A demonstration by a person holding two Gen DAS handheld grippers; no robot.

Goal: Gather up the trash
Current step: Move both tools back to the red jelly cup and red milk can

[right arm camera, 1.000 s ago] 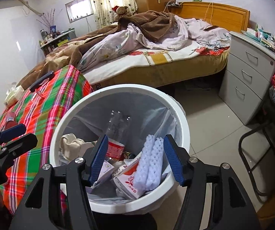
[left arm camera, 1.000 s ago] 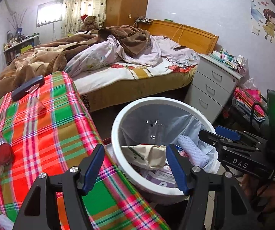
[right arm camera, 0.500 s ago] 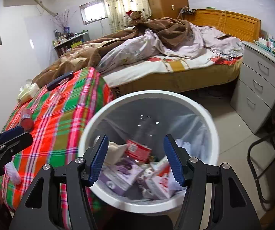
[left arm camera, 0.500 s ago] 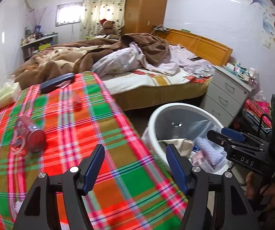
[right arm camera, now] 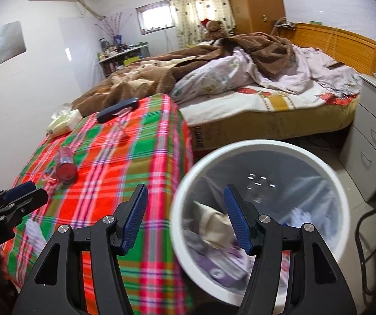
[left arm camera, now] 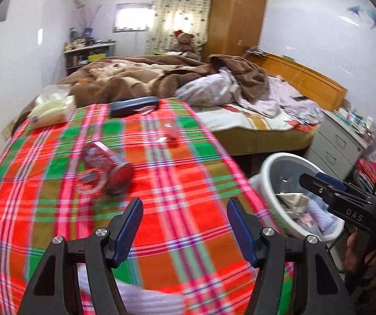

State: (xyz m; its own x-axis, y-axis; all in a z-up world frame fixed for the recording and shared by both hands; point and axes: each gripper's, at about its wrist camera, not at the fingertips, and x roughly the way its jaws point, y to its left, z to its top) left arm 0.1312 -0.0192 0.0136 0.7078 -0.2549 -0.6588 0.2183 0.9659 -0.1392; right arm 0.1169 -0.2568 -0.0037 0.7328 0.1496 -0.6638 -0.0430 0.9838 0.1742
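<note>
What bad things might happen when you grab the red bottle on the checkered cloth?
The red bottle lies on its side, so the open left gripper could nudge it and send it rolling across the plaid cloth. The white bin stands beside the table, below its edge, so trash dropped early might miss it.

A lived-in home bedroom. An unmade bed (right arm camera: 253, 89) with a wooden headboard (right arm camera: 337, 44) fills the middle; a teddy bear (right arm camera: 215, 30) sits at its far side. A wardrobe (left arm camera: 236, 17), curtains (left arm camera: 181, 10), grey drawers (right arm camera: 374, 141), a cluttered shelf (left arm camera: 88, 52) and a plaid-covered table (left arm camera: 161, 183) line the room.
</note>
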